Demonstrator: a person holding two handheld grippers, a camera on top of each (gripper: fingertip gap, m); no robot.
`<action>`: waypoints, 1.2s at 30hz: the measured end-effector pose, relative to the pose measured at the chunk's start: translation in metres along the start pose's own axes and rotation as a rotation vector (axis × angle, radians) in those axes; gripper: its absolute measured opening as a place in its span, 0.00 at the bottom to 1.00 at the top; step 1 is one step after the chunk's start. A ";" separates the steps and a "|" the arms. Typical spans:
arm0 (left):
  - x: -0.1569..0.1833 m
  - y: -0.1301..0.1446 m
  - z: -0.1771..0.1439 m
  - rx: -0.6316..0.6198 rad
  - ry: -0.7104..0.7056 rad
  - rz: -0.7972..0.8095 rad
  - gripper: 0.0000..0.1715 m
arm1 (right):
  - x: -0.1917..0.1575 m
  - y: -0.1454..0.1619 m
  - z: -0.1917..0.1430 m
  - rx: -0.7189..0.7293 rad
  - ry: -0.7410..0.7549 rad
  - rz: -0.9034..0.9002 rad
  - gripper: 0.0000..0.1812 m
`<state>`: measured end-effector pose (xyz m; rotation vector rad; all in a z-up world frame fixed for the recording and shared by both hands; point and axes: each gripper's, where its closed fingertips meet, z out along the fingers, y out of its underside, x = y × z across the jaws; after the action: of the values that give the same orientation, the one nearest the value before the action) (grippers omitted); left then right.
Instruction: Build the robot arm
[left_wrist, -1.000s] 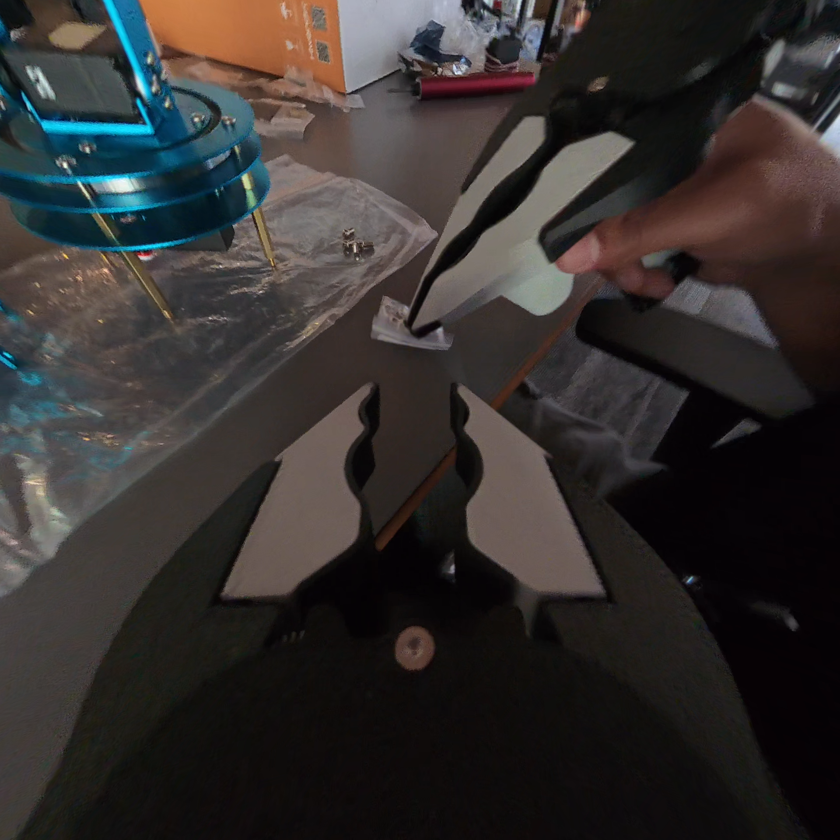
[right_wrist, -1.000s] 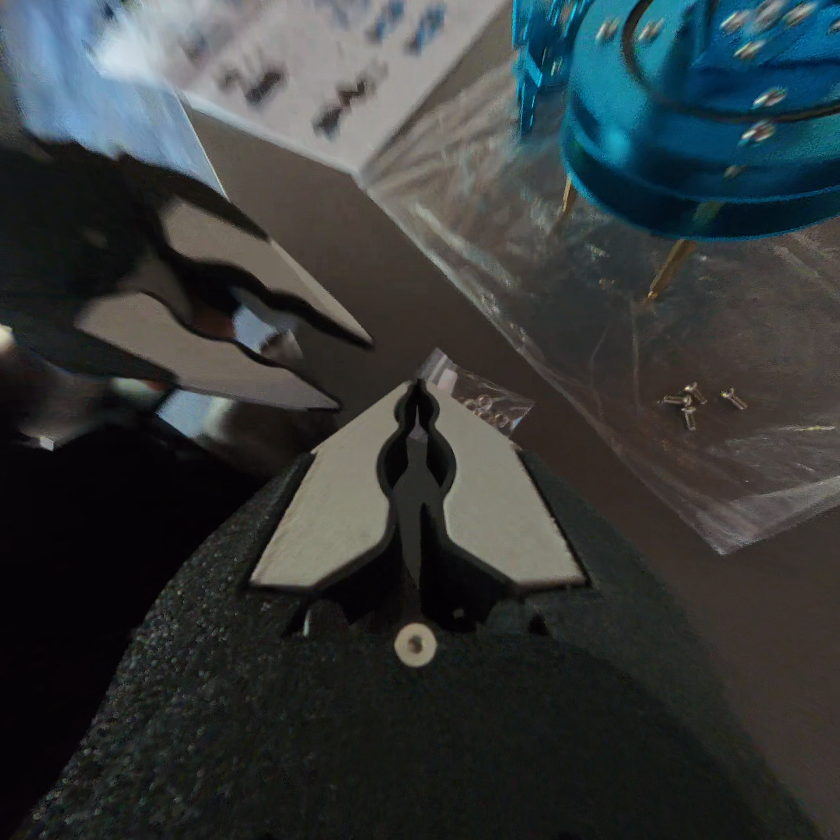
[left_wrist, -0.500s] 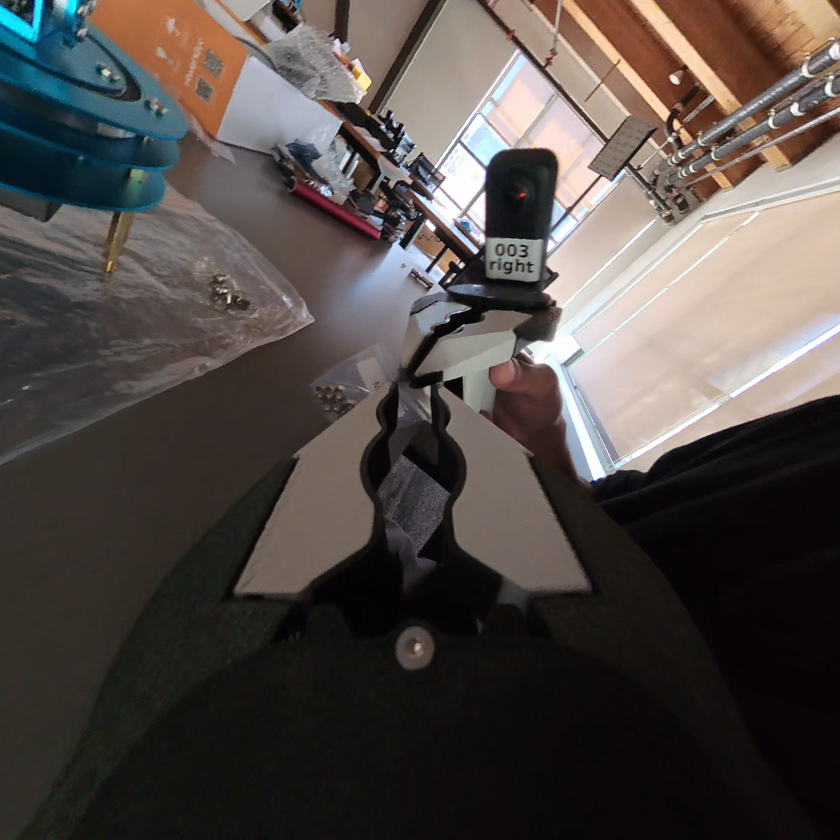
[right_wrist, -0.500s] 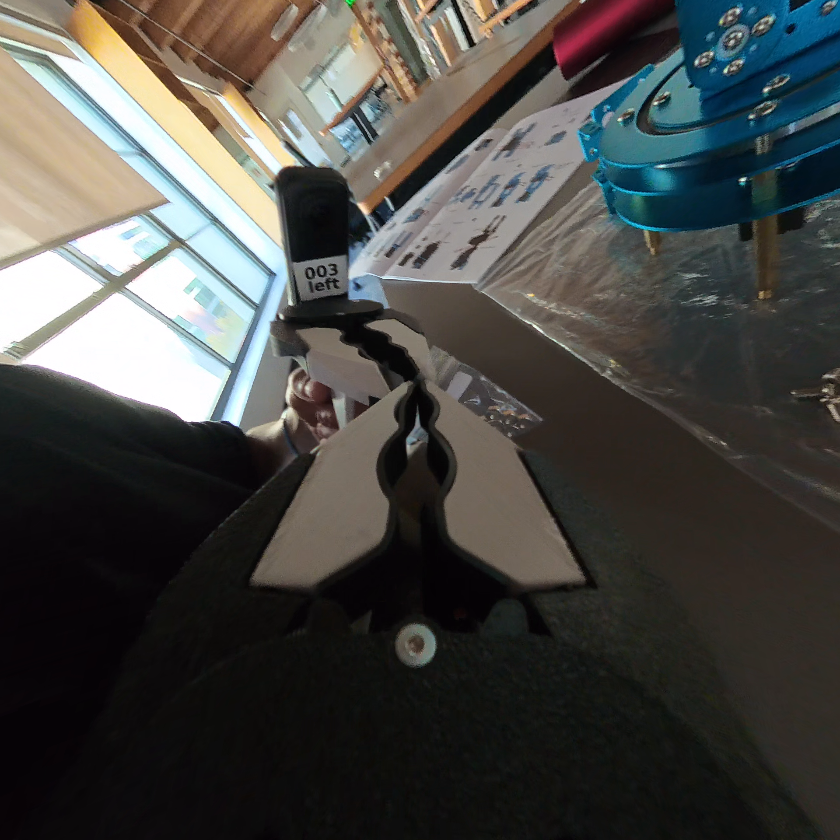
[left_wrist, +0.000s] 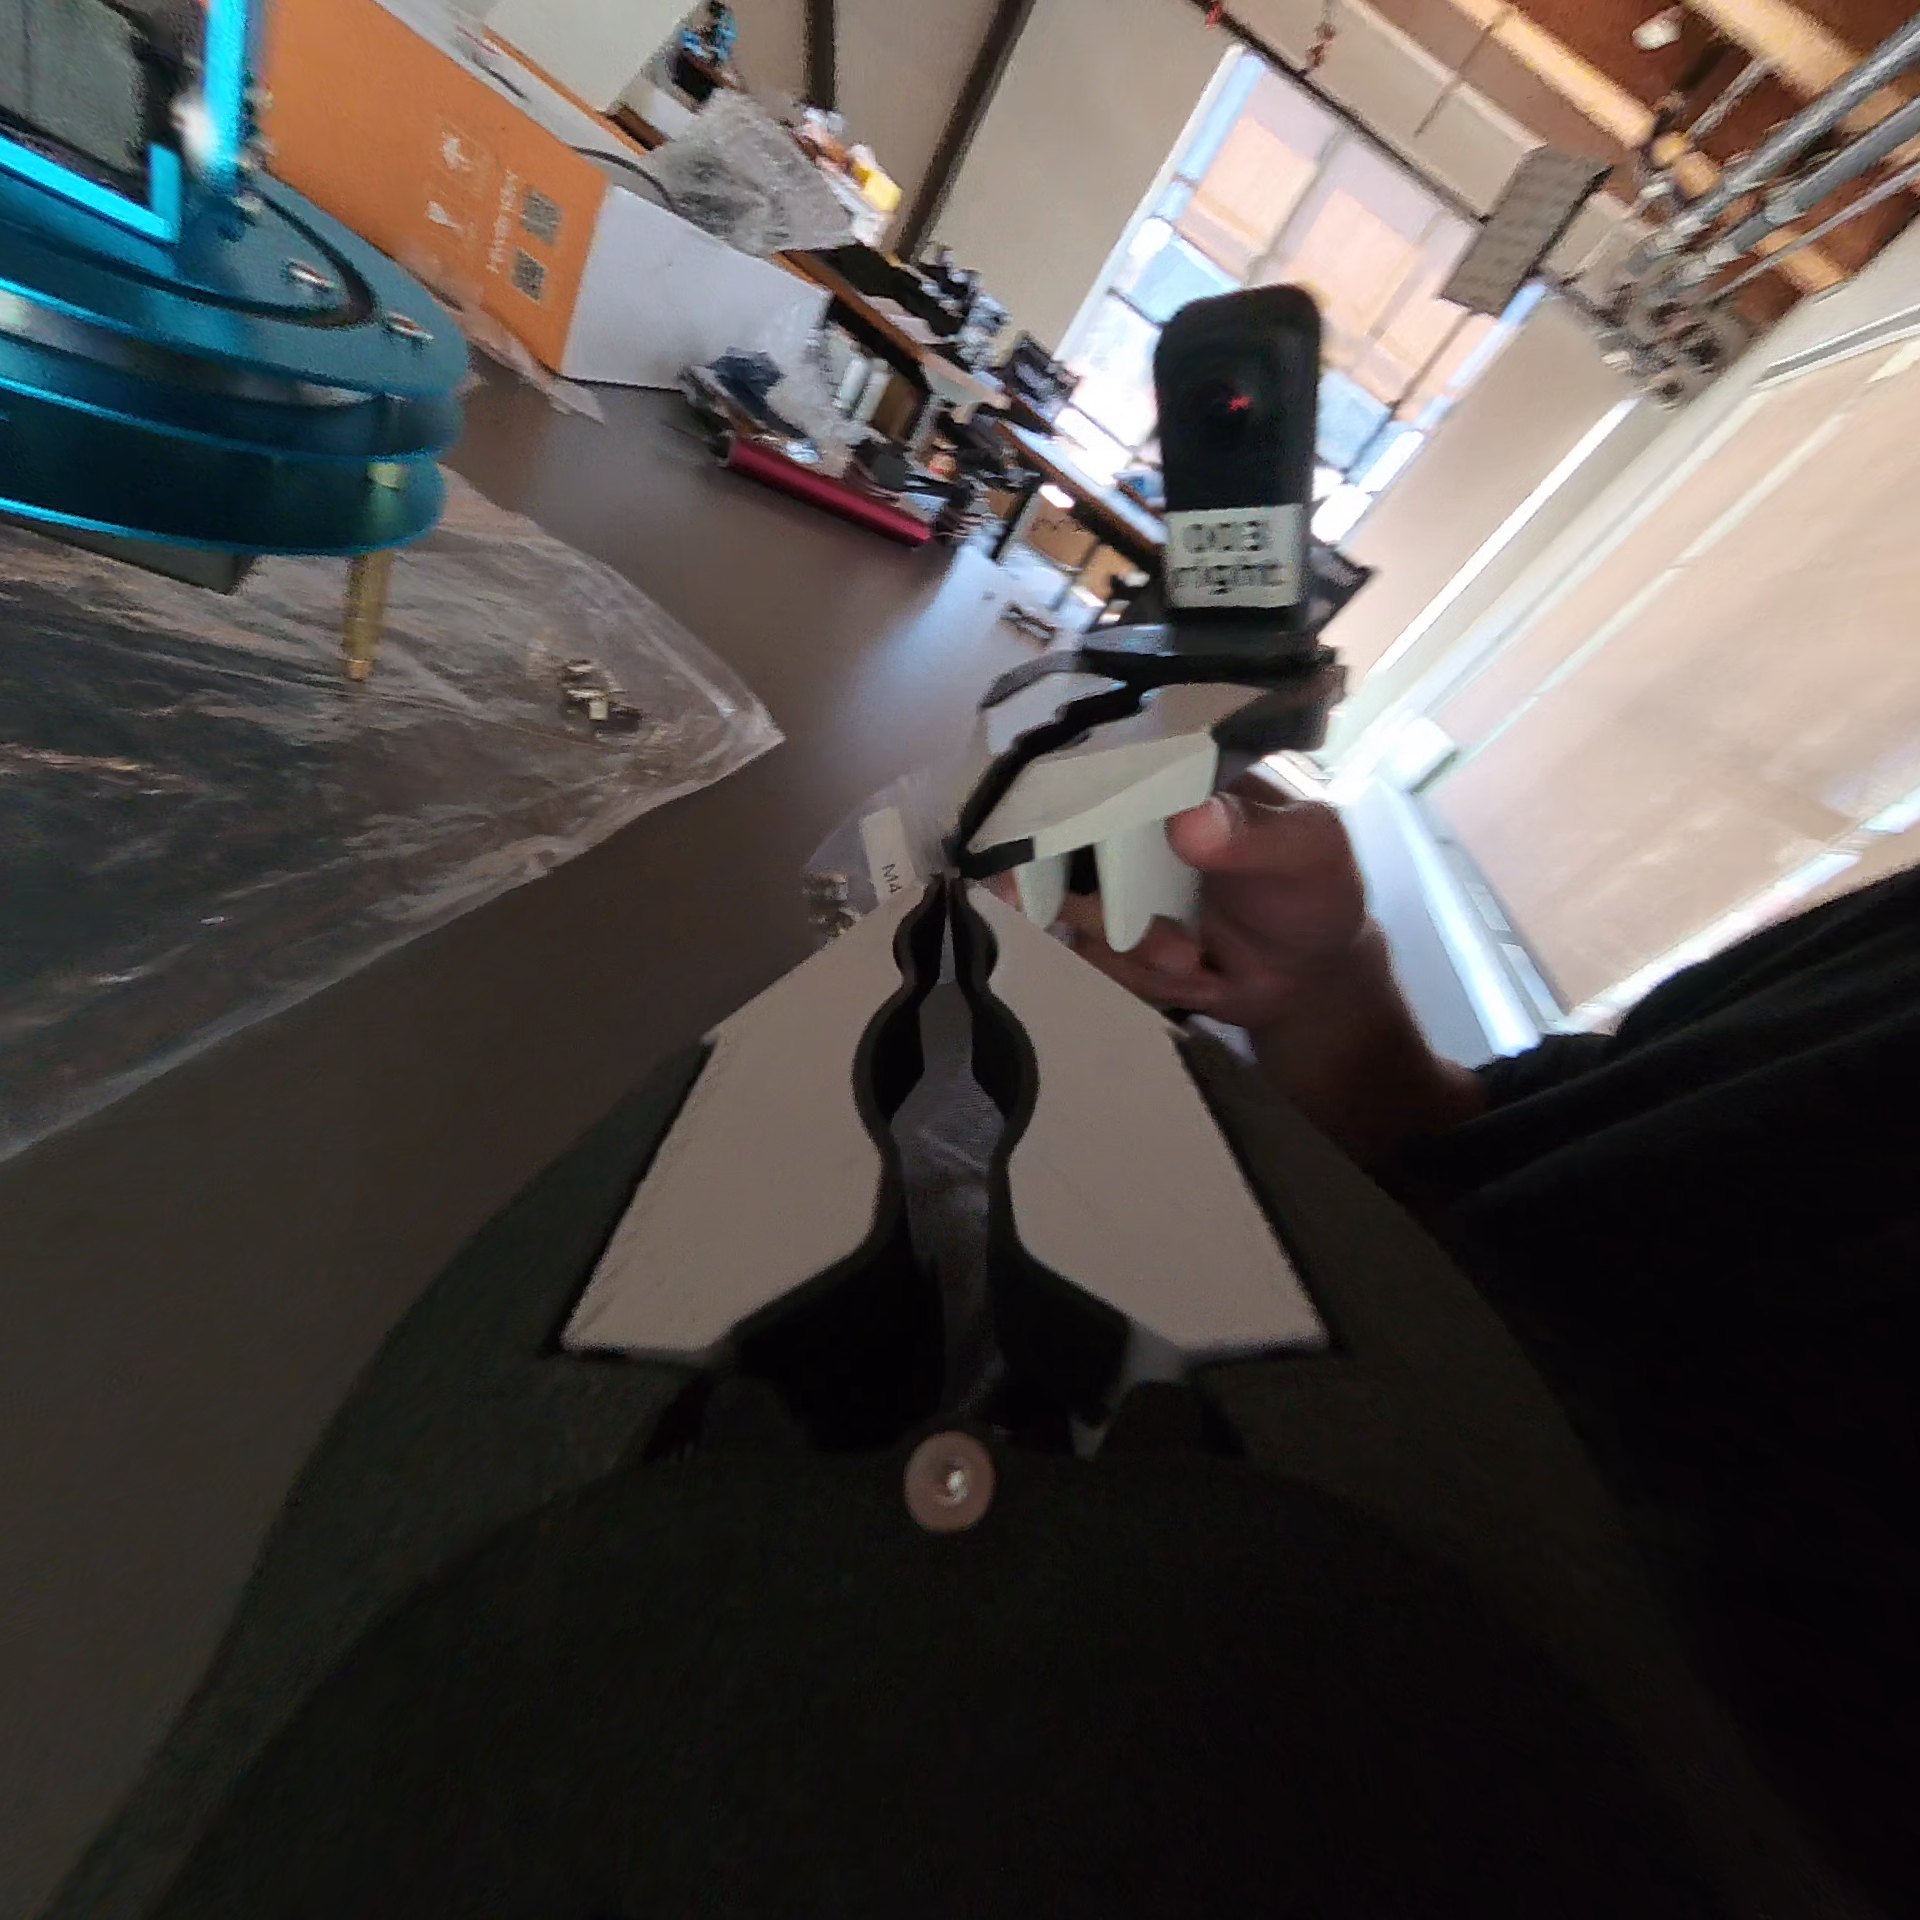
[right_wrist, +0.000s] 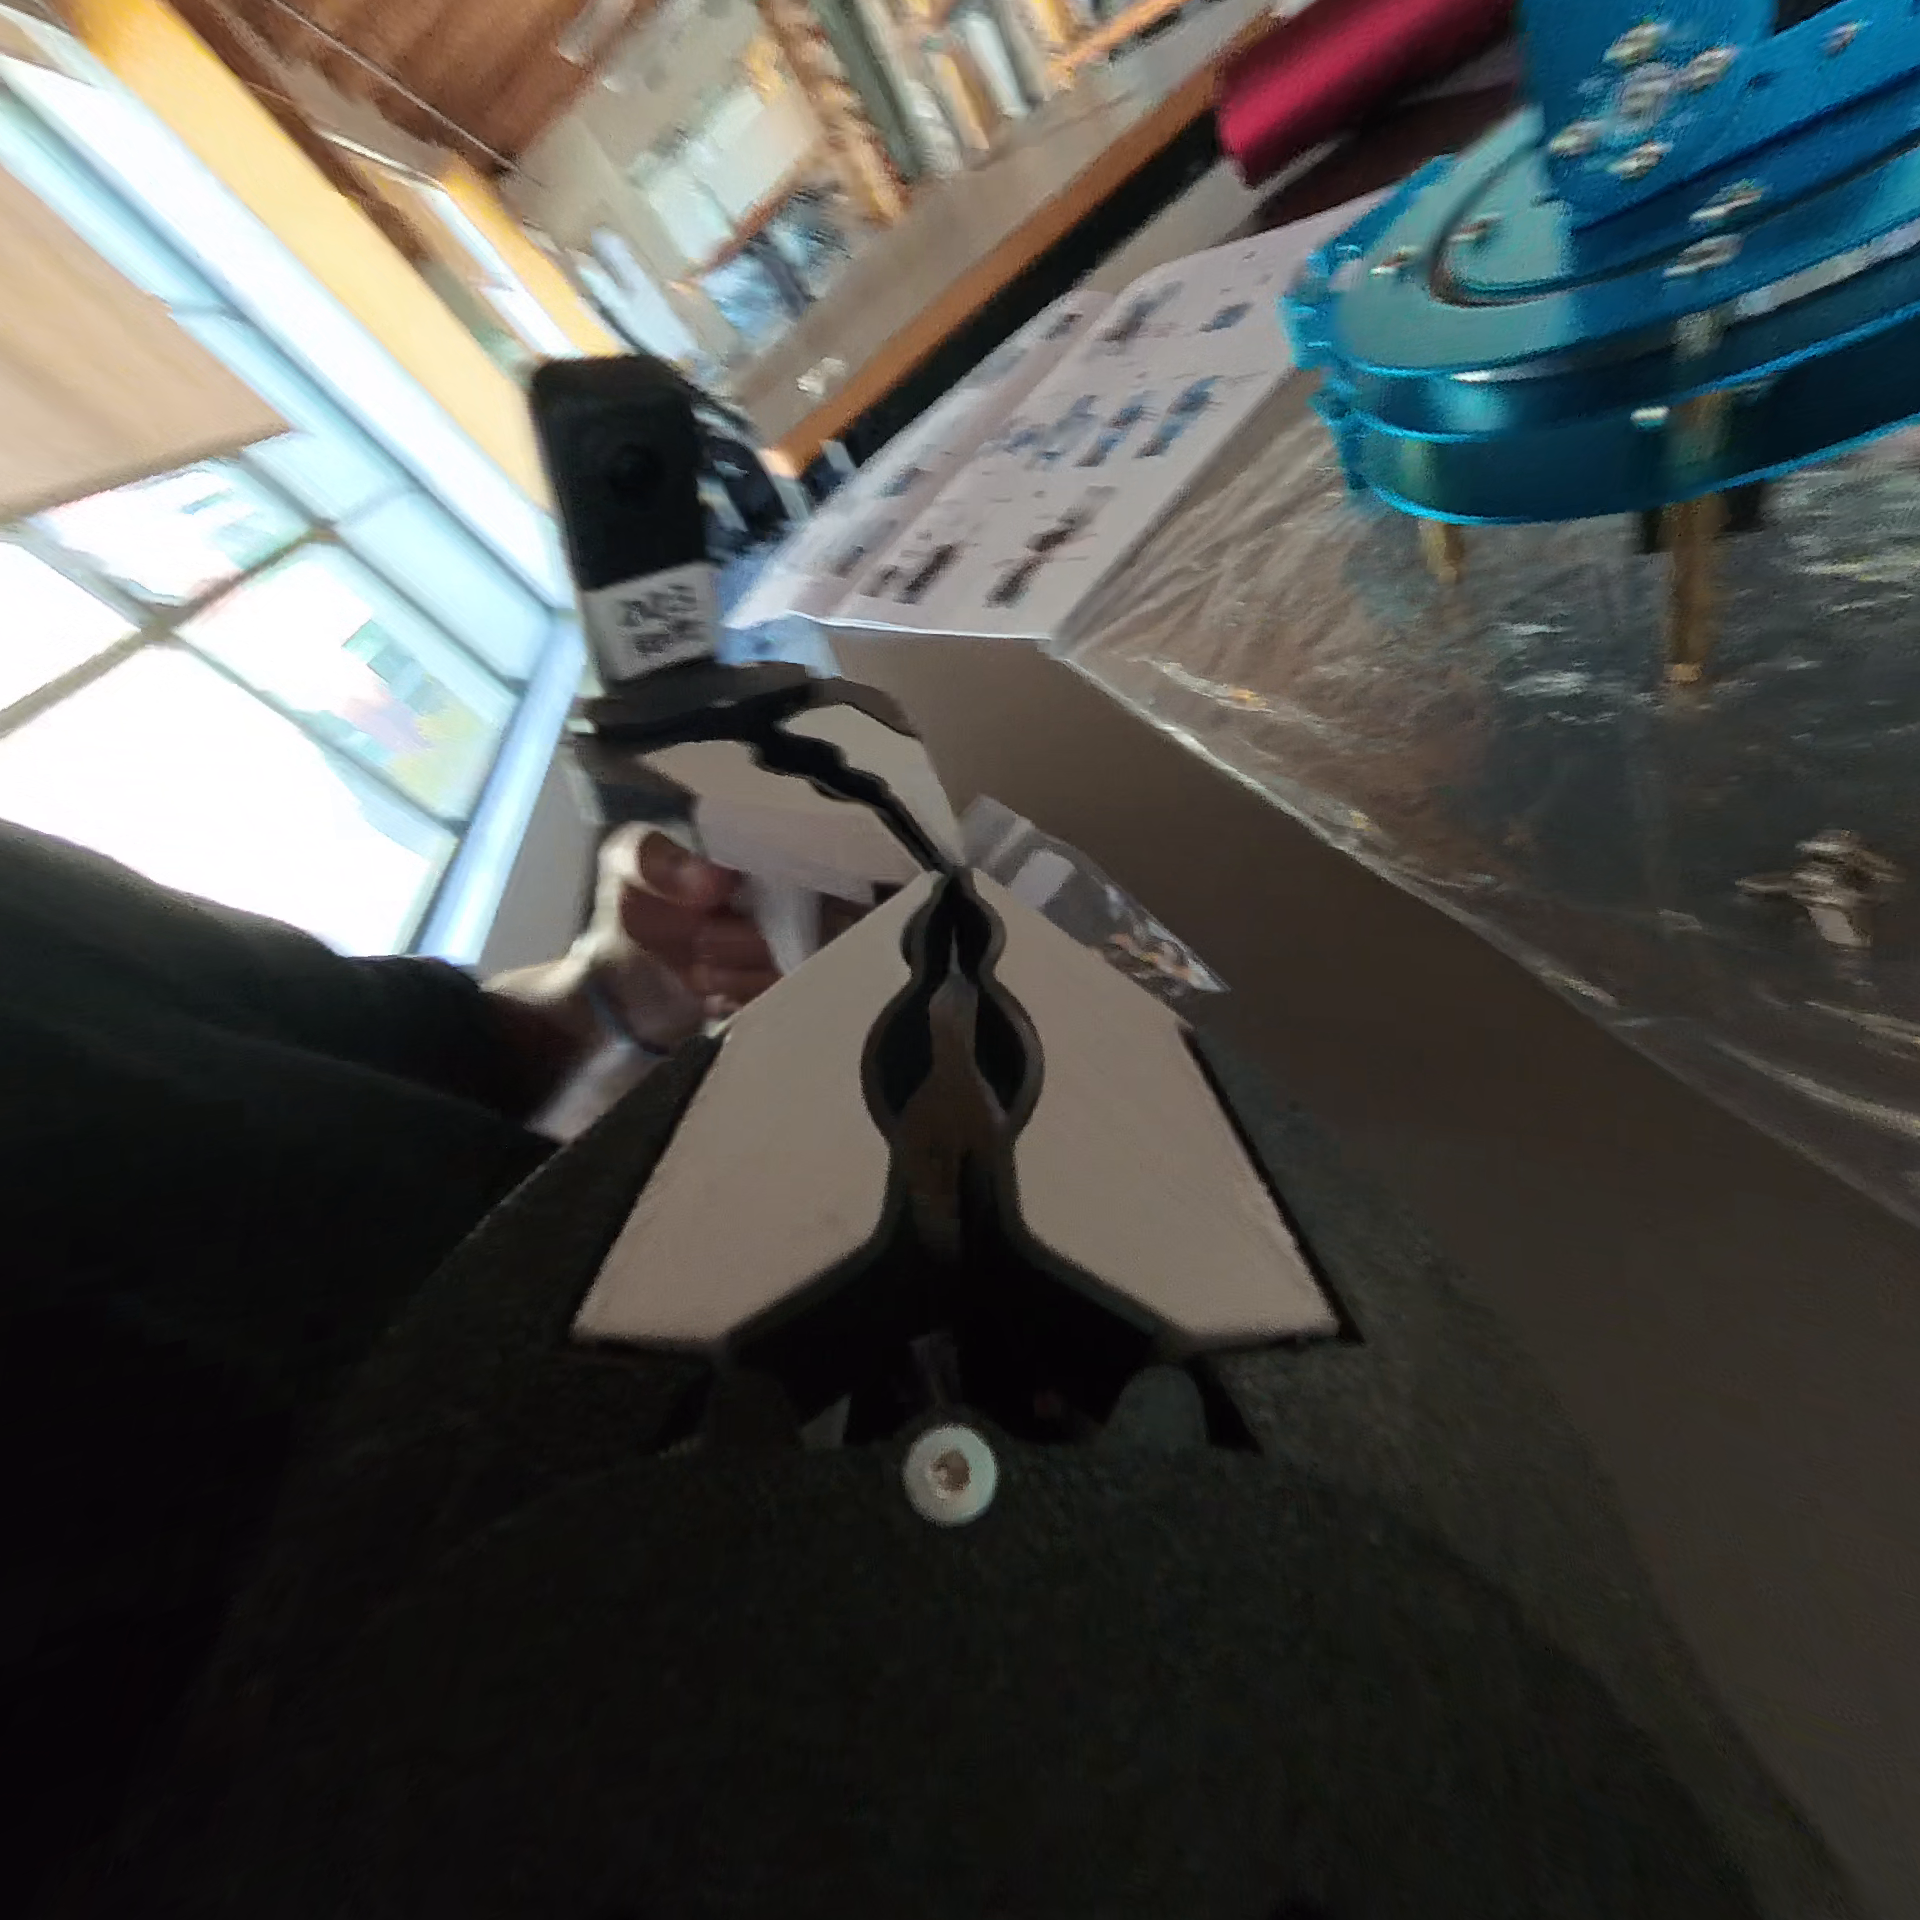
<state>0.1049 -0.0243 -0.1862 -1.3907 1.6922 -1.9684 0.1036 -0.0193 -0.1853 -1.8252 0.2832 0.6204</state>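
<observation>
While both grippers meet tip to tip above the near edge of the dark table (left_wrist: 312, 1091), each has its jaws pressed together on the same small clear bag (left_wrist: 873, 862). In the left wrist view the left gripper (left_wrist: 948, 894) is closed, its tips pinching the near corner of the bag, and the right gripper (left_wrist: 961, 847) comes in from the far right, also closed, its tips touching the same corner. A hand (left_wrist: 1262, 914) wraps the right gripper's pale handle, and a black camera (left_wrist: 1236, 447) with a white label stands on top of it. The bag carries a white sticker and a few small metal pieces, blurred, at its lower end. In the right wrist view the right gripper (right_wrist: 948, 894) is closed on the bag (right_wrist: 1081, 894), which trails off to the right of the tips, and the left gripper (right_wrist: 940, 857) reaches in from the left, held by a hand (right_wrist: 675, 925). Left and far on the table in the left wrist view, a blue metal stand (left_wrist: 208, 416) on brass legs rests on a large clear plastic sheet (left_wrist: 260, 810), with a small cluster of loose screws (left_wrist: 597, 691) on the sheet near its right corner. An orange and white box (left_wrist: 499, 239) lies farther back, and a printed sheet (right_wrist: 1039, 499) lies beside the plastic in the right wrist view.
</observation>
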 end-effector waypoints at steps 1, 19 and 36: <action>-0.009 -0.002 -0.002 0.011 -0.064 0.033 0.00 | 0.013 0.002 -0.002 -0.015 0.100 -0.042 0.00; -0.006 0.000 0.004 -0.007 -0.159 0.191 0.00 | 0.005 -0.002 0.003 0.055 -0.030 0.103 0.07; 0.003 0.002 0.008 -0.040 -0.121 0.242 0.05 | 0.009 0.004 0.001 -0.008 0.055 -0.016 0.00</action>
<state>0.1086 -0.0320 -0.1869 -1.2243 1.7603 -1.6955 0.1087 -0.0190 -0.1936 -1.8526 0.3032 0.5612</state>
